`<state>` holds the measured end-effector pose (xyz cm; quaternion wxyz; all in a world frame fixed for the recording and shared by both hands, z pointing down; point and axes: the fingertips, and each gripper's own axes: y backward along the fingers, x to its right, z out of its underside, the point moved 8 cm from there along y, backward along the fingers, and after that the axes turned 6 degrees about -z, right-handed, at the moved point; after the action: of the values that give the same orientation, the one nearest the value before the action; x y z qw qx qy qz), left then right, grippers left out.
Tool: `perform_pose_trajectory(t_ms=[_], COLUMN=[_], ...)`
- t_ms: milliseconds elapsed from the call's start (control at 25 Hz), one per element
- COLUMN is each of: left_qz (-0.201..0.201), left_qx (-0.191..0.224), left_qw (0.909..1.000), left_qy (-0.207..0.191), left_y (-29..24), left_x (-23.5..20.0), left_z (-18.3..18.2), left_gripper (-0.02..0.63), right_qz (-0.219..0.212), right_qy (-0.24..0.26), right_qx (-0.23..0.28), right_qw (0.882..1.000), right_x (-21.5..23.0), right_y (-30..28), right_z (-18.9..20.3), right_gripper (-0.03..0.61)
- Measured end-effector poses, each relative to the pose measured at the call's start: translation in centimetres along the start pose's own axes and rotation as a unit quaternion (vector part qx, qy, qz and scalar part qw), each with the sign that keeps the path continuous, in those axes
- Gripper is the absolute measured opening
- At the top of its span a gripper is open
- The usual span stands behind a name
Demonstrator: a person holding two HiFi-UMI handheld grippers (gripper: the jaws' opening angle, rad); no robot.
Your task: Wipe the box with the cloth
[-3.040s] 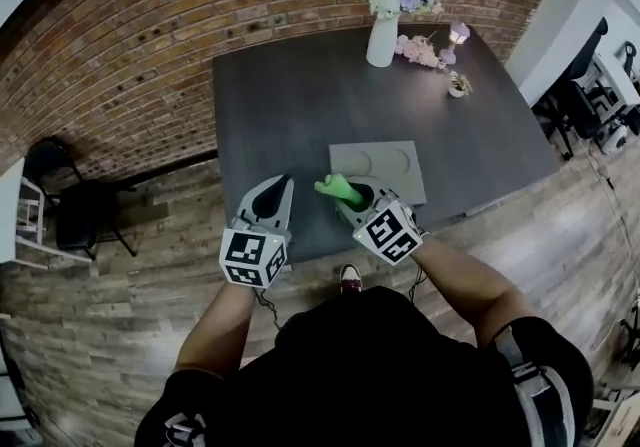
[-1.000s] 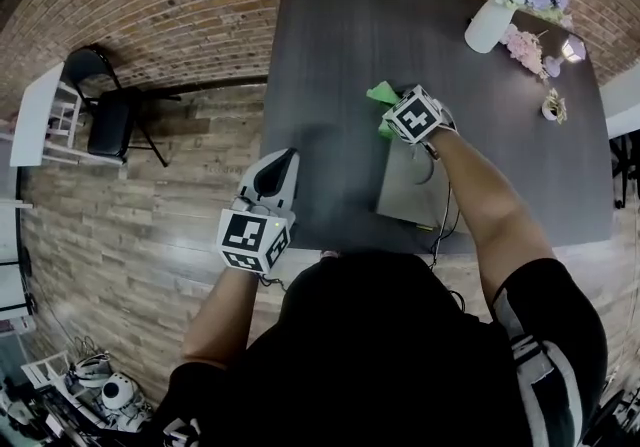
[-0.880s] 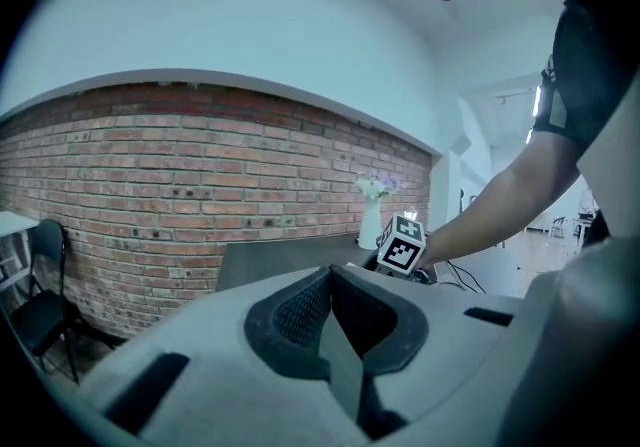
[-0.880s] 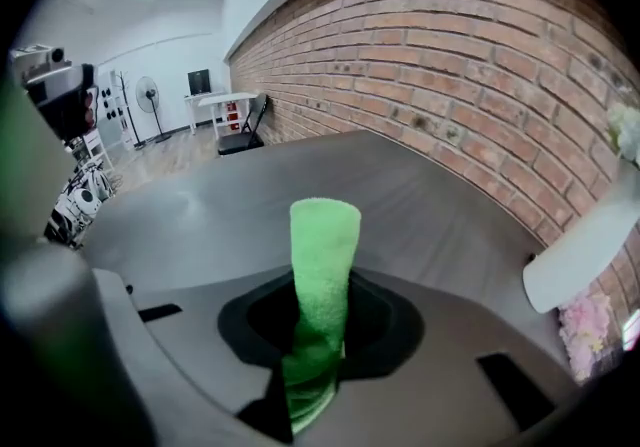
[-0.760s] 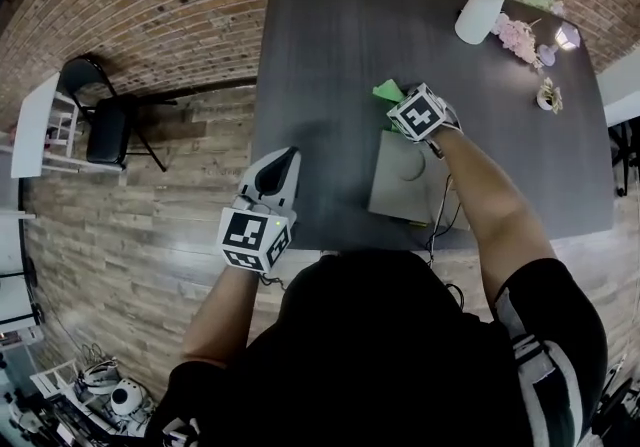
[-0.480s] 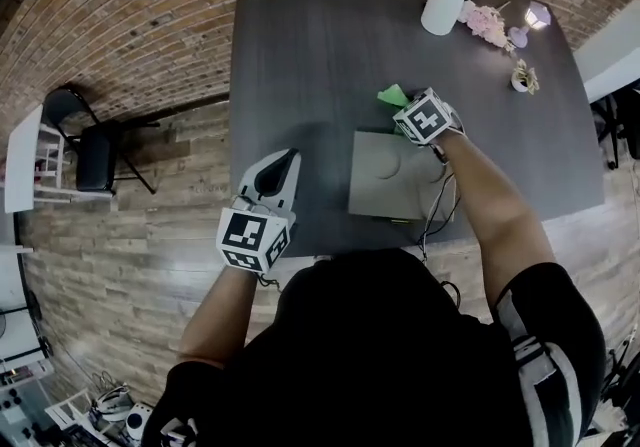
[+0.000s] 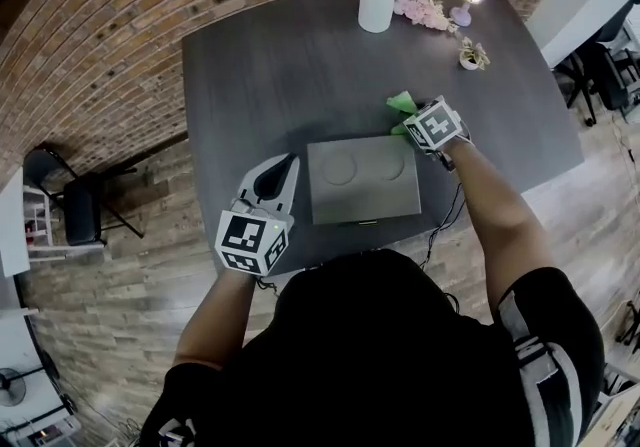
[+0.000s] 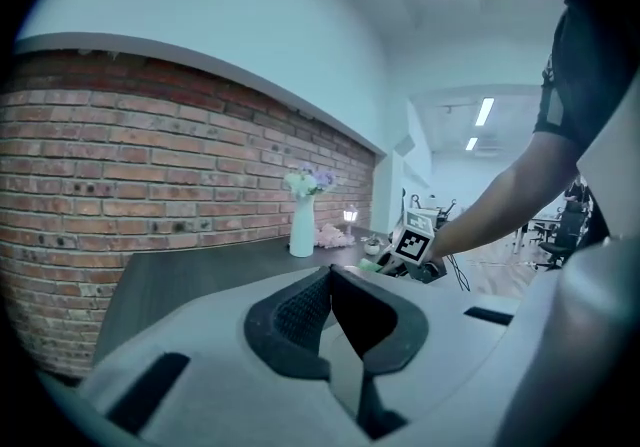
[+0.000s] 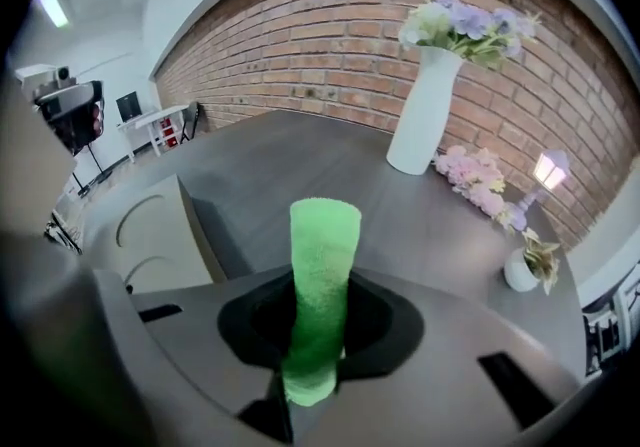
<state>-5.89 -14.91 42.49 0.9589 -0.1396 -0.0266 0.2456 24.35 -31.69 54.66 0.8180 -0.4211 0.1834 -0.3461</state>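
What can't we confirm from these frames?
Whether the cloth touches the box: head view, right gripper covers the spot.
Most of the box in the right gripper view: behind that gripper's body.
The box in the left gripper view: hidden behind the left gripper.

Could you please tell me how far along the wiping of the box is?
Done: the green cloth is clamped in the right gripper. In hand: the cloth sits by the box's far right corner, over the table rather than on the box's top. The left gripper is shut and empty, left of the box. Left: wiping strokes across the box; nothing on its surface shows how much has been wiped.
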Motion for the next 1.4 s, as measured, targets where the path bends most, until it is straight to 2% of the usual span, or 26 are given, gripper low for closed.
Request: perform_pose_trajectory(t_ms=[360,680,880,1160,1280,1400], left_qz=[0.050,0.093,0.121,0.158,0.161,0.153], left_qx=[0.003,0.006,0.007,0.018,0.023,0.028], left_qw=[0.9986,0.9956,0.9926,0.9872,0.9867,0.9877], left_qy=[-0.017,-0.015,-0.010,0.000,0.007,0.018], left_y=[-2.8,-3.1,-2.8,-2.0,-1.3,-0.1], left_x=[2.1,2.0,1.4,-0.1,-1.1,-2.3], left_z=[-1.1,-0.9,-0.2,0.3,0.7,1.0], left_gripper=[0.009,0.009,0.009,0.009,0.009,0.009], right_qz=[0.001,0.008,0.020,0.049,0.047,0.055], right_qy=[-0.074,-0.152,-0.206,-0.245,-0.247,-0.229], right_qx=[0.036,0.048,0.056,0.048,0.020,-0.017], right_qw=[0.997,0.987,0.977,0.967,0.968,0.972], right_x=[0.4,-2.7,-5.7,-10.7,-12.4,-12.3], right_y=[2.7,4.5,5.8,8.9,10.2,11.9], right_z=[3.9,7.2,9.7,13.2,14.6,15.3], right_gripper=[0.072,0.072,0.072,0.072,0.072,0.072])
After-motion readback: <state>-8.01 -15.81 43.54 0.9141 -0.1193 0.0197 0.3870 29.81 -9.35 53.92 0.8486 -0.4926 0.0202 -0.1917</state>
